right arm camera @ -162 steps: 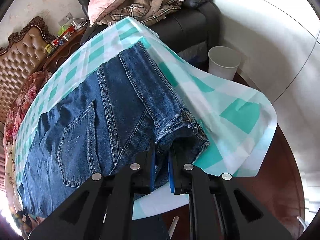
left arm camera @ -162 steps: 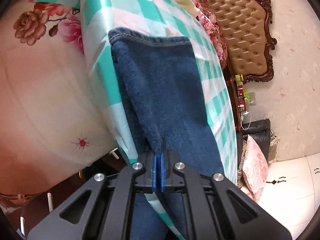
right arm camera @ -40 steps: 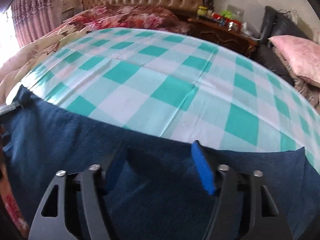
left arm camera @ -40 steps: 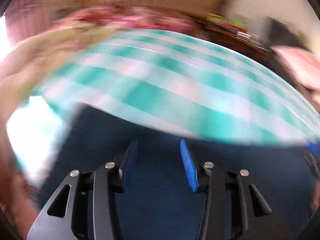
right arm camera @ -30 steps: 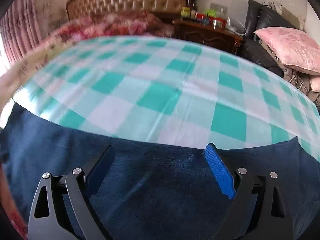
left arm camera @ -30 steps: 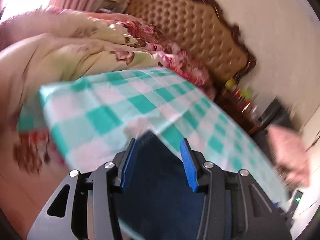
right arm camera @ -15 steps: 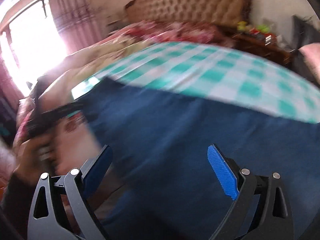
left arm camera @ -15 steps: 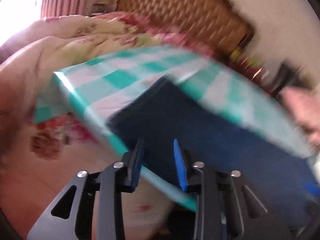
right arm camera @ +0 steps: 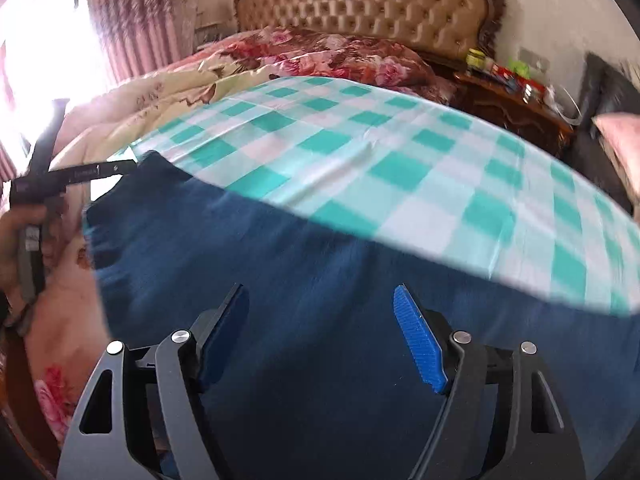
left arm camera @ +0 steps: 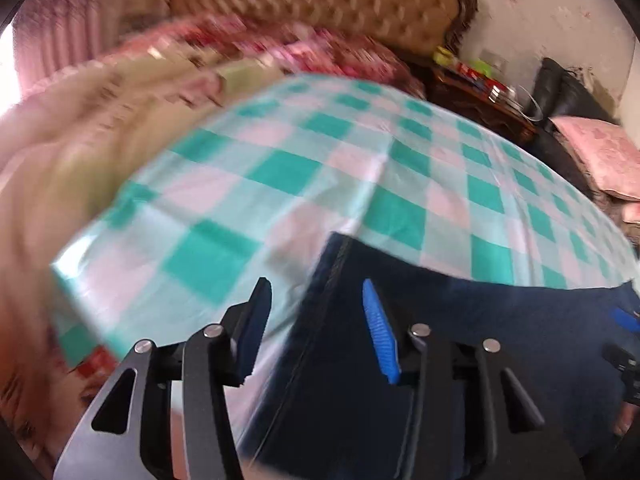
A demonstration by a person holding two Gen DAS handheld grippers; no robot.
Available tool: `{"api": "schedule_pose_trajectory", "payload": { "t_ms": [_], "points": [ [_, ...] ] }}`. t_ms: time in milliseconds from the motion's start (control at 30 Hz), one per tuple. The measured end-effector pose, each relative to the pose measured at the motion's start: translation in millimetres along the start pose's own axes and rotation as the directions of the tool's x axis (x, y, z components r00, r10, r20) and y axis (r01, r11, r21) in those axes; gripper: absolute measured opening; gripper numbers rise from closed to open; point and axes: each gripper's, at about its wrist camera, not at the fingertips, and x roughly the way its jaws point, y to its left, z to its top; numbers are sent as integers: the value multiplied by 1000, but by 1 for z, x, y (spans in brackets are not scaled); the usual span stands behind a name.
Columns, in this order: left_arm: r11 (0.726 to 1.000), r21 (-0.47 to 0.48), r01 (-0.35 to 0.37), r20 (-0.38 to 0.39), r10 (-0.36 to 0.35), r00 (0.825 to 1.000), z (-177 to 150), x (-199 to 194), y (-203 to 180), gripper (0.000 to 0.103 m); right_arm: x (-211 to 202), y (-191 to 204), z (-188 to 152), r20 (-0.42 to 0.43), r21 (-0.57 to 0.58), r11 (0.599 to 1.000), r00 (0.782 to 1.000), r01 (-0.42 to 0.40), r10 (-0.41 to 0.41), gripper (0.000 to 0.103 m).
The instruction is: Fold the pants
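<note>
Dark blue jeans [left arm camera: 460, 340] lie along the near side of a table covered with a green-and-white checked cloth [left arm camera: 320, 168]. My left gripper [left arm camera: 316, 320] hovers over their left end with its jaws opening; the denim edge lies between the fingers, and the pads do not press on it. My right gripper [right arm camera: 320, 332] hangs over the middle of the jeans [right arm camera: 280, 260] with its jaws wide and closing, holding nothing. In the right wrist view a hand [right arm camera: 24, 232] holds the left gripper [right arm camera: 120, 168] at the jeans' far left corner.
Behind the table is a bed with a floral quilt [right arm camera: 320, 52] and a tufted headboard [right arm camera: 360, 4]. At the back right stand a dark wooden nightstand [right arm camera: 516, 100] with small items and a black sofa with a pink pillow [left arm camera: 600, 156]. Curtains [right arm camera: 136, 20] hang at the left.
The left jaws narrowed and now stand wider apart, over the jeans' left edge. The right jaws have drawn in a little, and its view has swung back over the cloth.
</note>
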Motion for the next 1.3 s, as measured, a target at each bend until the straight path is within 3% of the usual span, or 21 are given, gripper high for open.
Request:
{"api": "schedule_pose_trajectory", "payload": {
  "t_ms": [33, 100, 200, 300, 367, 400, 467, 533, 633, 733, 800, 933, 967, 1033, 1067, 1100, 1133, 1200, 1233, 1267, 1300],
  "points": [
    [999, 35, -15, -35, 16, 999, 6, 11, -3, 13, 4, 1, 5, -9, -36, 999, 1000, -15, 15, 80],
    [994, 93, -51, -48, 55, 997, 9, 18, -8, 12, 11, 3, 15, 1, -130, 991, 999, -32, 32, 91],
    [984, 162, -74, 6, 74, 997, 14, 1, -21, 11, 23, 5, 24, -27, -236, 969, 998, -68, 63, 91],
    [987, 145, -65, 25, 62, 998, 18, -7, -17, 11, 41, -2, 36, -67, -270, 957, 994, -106, 91, 88],
    [991, 123, -54, 19, 52, 998, 15, -7, -11, 12, 54, -5, 44, -126, -267, 948, 981, -174, 145, 72],
    [991, 119, -66, 19, 64, 998, 14, -7, -9, 2, 58, -5, 45, -139, -274, 943, 978, -190, 157, 65],
    [992, 100, -71, 15, 70, 997, 11, -6, -2, 2, 64, -3, 46, -169, -280, 933, 969, -225, 182, 56],
    [995, 79, -53, 13, 52, 999, 9, -5, 2, 2, 66, 0, 44, -191, -285, 919, 956, -271, 223, 29],
    [993, 93, -70, 9, 70, 998, 7, -1, -1, 2, 64, 3, 46, -174, -273, 925, 959, -264, 222, 6],
    [995, 77, -66, 15, 65, 998, 9, 2, 1, 2, 65, -2, 48, -161, -236, 937, 961, -257, 223, 6],
    [992, 61, -108, 35, 106, 994, 13, 2, 4, 0, 67, -2, 46, -163, -233, 940, 963, -249, 215, 6],
    [991, -28, -129, 68, 130, 989, 22, -4, 21, 0, 61, -4, 51, -101, -185, 960, 976, -211, 195, 6],
    [993, -53, -103, 83, 108, 991, 24, -10, 25, 3, 57, -4, 55, -75, -172, 962, 977, -211, 201, 6],
    [997, -73, -36, 88, 43, 995, 25, -15, 26, 48, 49, 2, 63, -35, -156, 959, 972, -235, 232, 13],
    [998, -57, -13, 86, 18, 996, 24, -17, 22, 50, 48, 8, 66, -34, -160, 956, 969, -246, 243, 15],
    [1000, -25, -9, 68, 11, 998, 24, -14, 16, 49, 47, 15, 69, -40, -172, 950, 966, -259, 256, 25],
    [1000, 2, -8, 48, 8, 999, 24, -10, 11, 49, 47, 26, 71, -42, -193, 944, 963, -269, 266, 44],
    [999, 54, -11, -7, 11, 1000, 25, 4, -2, 45, 50, 44, 76, -31, -230, 939, 967, -255, 254, 68],
    [997, 77, -13, -33, 16, 999, 27, 14, -6, 25, 56, 56, 80, -38, -248, 936, 968, -250, 248, 69],
    [995, 95, -20, -57, 25, 998, 27, 22, -9, 11, 61, 64, 83, -50, -255, 934, 968, -251, 246, 69],
    [993, 111, -27, -75, 36, 997, 28, 27, -12, 12, 67, 73, 87, -61, -258, 932, 967, -256, 248, 69]
  ]
}}
